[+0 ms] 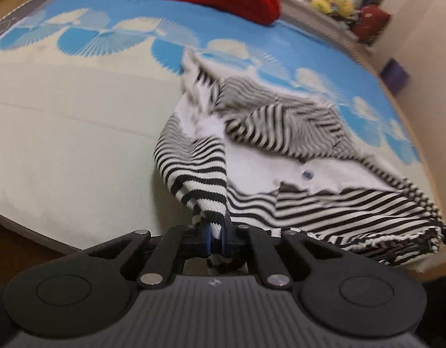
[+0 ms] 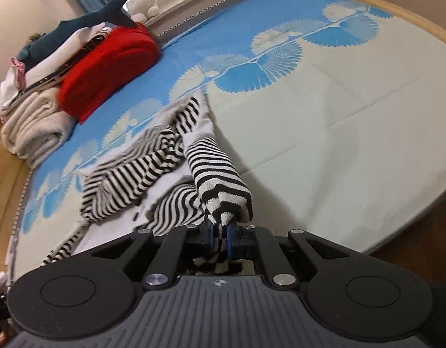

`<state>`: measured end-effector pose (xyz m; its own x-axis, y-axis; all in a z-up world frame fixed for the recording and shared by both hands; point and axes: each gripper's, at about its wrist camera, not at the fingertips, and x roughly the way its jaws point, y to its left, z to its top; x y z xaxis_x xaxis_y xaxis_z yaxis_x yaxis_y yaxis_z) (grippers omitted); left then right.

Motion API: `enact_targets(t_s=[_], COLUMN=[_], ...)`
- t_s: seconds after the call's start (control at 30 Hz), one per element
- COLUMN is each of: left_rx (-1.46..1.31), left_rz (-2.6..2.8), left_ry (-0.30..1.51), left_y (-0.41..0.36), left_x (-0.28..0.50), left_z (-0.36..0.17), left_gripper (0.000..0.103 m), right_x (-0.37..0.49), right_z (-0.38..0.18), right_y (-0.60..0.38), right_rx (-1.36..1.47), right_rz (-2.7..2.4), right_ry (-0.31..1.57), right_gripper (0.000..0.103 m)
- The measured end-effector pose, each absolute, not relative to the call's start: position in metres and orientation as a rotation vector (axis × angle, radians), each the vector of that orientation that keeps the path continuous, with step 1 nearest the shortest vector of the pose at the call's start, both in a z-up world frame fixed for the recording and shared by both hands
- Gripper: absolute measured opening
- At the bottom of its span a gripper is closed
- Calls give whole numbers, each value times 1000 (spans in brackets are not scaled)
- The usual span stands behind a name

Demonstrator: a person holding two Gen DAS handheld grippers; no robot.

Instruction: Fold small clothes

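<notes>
A small black-and-white striped garment (image 1: 281, 133) with white panels lies crumpled on the bed's blue-and-cream sheet (image 1: 78, 121). My left gripper (image 1: 216, 236) is shut on a striped edge of it, with cloth bunched between the blue pads and lifted off the sheet. In the right wrist view the same striped garment (image 2: 141, 171) spreads to the left, and my right gripper (image 2: 220, 239) is shut on another striped edge, raised above the sheet (image 2: 339, 133). The rest of the garment trails down onto the bed between the two grips.
A red folded blanket (image 2: 107, 66) and a stack of pale folded clothes (image 2: 34, 124) with a plush shark (image 2: 78, 26) sit at the bed's far side. Plush toys (image 1: 336, 3) line a window ledge. The wooden bed edge (image 2: 411, 23) curves around the sheet.
</notes>
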<state>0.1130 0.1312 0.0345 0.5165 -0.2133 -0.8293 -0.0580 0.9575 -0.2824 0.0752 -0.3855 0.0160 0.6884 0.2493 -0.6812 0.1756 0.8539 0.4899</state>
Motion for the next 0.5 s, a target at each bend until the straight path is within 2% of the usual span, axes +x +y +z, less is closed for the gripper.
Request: enact_targets(t_s=[0.17,0.3,0.5], left_rx=[-248,-248,-312], left_rz=[-209,-246,-221], left_ry=[1041,1067,1054], left_y=[135,138,148], left_x=[69,54,121], left_z=[72,73,54], left_gripper=[6,6,6], right_x=[25,-2,50], right_z=[51,60,49], right_y=[-402,-407,-398], right_rx=[620,641,631], right_rz=[74,84,86], right_ry=[836,843,844], right_gripper=[7,7,7])
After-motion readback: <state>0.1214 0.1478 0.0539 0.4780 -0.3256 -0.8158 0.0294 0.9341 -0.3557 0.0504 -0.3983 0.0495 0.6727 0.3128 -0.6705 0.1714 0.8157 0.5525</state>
